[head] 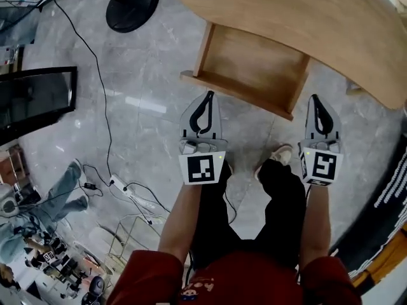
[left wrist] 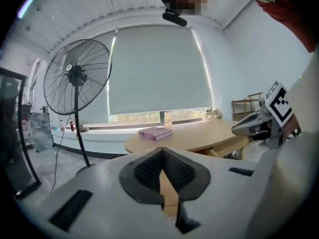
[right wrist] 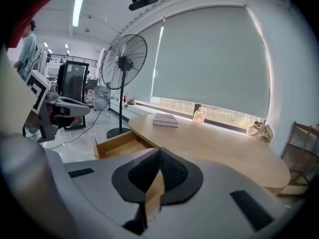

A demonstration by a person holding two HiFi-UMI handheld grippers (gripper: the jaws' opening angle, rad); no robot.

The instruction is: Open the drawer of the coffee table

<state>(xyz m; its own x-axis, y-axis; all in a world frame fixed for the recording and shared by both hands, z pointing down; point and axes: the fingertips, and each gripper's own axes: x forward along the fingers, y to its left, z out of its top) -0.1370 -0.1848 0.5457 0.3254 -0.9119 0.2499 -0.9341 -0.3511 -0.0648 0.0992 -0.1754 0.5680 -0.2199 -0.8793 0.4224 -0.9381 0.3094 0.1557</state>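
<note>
Claws both pinched shut tip to tip, gripping nothing: left claw [head: 207,98] and right claw [head: 315,100] side by side, just near of the drawer front. Table [head: 331,24] far right. Fan [head: 132,4] stands far left. Drawer [head: 251,65] pulled out from under table, wooden bottom showing. Book [right wrist: 165,119] on tabletop.

Desk [head: 305,24] top was light wood, smooth, soft satin sheen. Drawer [head: 251,59] showed same pale wood, matt inside, grain visible. Floor [head: 146,138] was grey marble-look stone, polished, glossy glare streaks across it. Left hand-held gripper [head: 208,95] and right hand-held gripper [head: 315,98] had light grey matt plastic shells with black ribbed rubbery pads [left wrist: 144,173]. Fan base [head: 132,4] was black, smooth, dull shine. Window blind [left wrist: 157,71] looked pale, matt, cloth-like. Sleeves [head: 143,275] were red cloth, trousers [head: 280,202] black cloth.
</note>
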